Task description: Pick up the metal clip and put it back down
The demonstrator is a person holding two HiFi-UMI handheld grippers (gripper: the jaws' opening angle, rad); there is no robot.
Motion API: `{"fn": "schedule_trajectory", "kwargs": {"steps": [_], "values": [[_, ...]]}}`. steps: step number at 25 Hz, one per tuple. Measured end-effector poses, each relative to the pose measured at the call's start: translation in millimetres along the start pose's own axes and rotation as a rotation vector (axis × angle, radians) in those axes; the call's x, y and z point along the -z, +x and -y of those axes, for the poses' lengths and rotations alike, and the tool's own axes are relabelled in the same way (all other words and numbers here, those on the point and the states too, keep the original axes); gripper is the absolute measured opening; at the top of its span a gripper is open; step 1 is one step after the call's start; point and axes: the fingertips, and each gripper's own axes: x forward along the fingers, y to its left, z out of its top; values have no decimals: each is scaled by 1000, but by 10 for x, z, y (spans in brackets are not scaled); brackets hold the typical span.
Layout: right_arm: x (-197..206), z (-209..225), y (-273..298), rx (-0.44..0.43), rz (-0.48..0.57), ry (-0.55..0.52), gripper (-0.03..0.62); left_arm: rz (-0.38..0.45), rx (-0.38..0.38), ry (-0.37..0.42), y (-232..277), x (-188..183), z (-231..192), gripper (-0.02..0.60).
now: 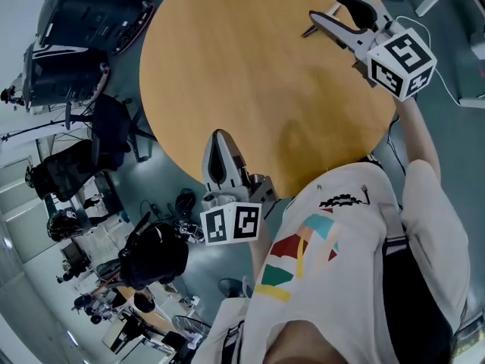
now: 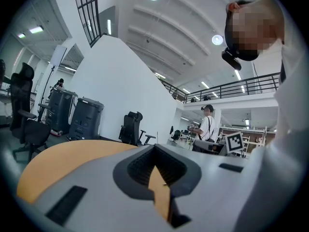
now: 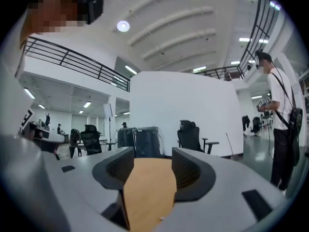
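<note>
You held the right gripper (image 1: pixel 322 4) over the far right part of the round wooden table (image 1: pixel 227 67). Its jaws stood wide apart, and only bare tabletop showed between them. A small grey piece, apparently the metal clip (image 1: pixel 308 31), lay on the table just beside the lower jaw, gripped by neither pad. Your left gripper (image 1: pixel 220 139) was at the near table edge, its jaws closed tip to tip on nothing.

Two dark wheeled cases (image 1: pixel 83 21) stood on the floor beyond the table; their contents could not be determined. A black office chair (image 1: pixel 114 127) stood near them, close to the table rim. A person (image 3: pixel 280 124) stood well apart from the table.
</note>
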Motion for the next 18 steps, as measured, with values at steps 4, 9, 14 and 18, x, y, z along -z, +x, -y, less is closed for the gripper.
{"fn": "schedule_trajectory", "kwargs": {"steps": [4, 9, 14, 18], "values": [[-629, -636, -165, -64, 144, -114, 14, 15, 7, 0, 25, -90, 105, 44], [-965, -1510, -348, -151, 275, -123, 14, 68, 26, 16, -66, -208, 334, 44], [-783, -2166, -503, -404, 213, 61, 14, 118, 11, 75, -190, -454, 489, 44], [-570, -2199, -834, -457, 44, 245, 14, 130, -5, 138, -295, -504, 749, 44]]}}
